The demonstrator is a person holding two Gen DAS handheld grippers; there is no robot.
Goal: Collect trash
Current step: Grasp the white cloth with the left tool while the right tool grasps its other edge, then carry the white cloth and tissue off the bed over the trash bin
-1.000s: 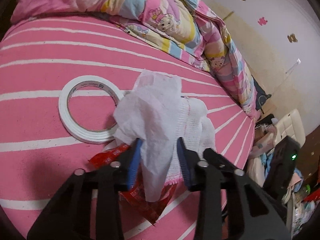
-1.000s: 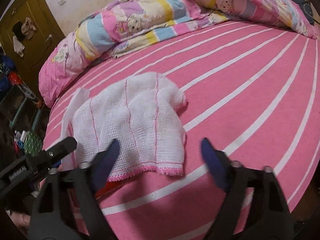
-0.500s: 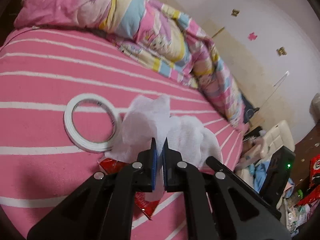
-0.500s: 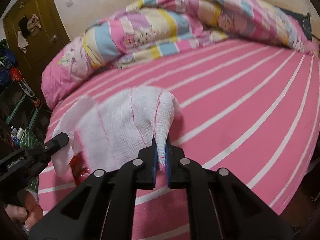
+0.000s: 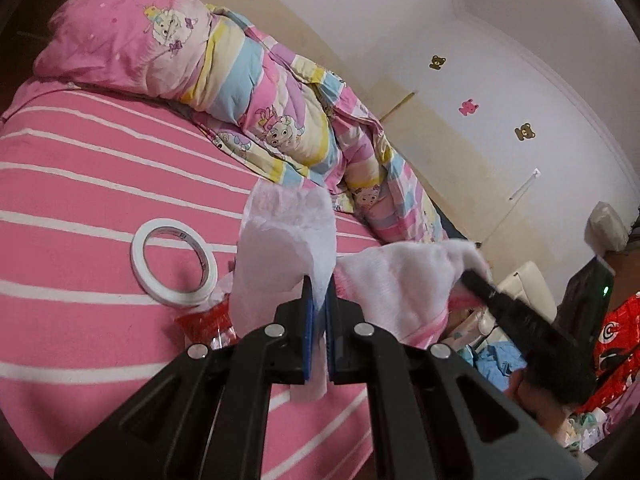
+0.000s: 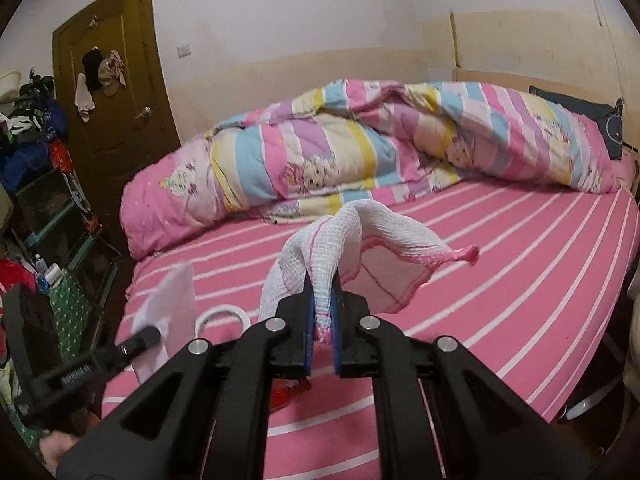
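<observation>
The left gripper (image 5: 318, 312) is clamped on a white tissue (image 5: 286, 248) standing upright above the bed (image 5: 80, 184); the right gripper (image 6: 322, 312) pinches a gauze cloth (image 6: 360, 232), its corner trailing right. Beyond lie a red wrapper (image 5: 204, 320), tape roll (image 5: 172, 264), rumpled quilt (image 6: 360, 148) and brown door (image 6: 116, 80).

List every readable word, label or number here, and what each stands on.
No text reads clearly.
White roll of tape: dark print inside its core, too small to read.
Black left gripper: white lettering on its side in the right wrist view, too blurred.
Red plastic packaging: white round emblem, no legible words.
</observation>
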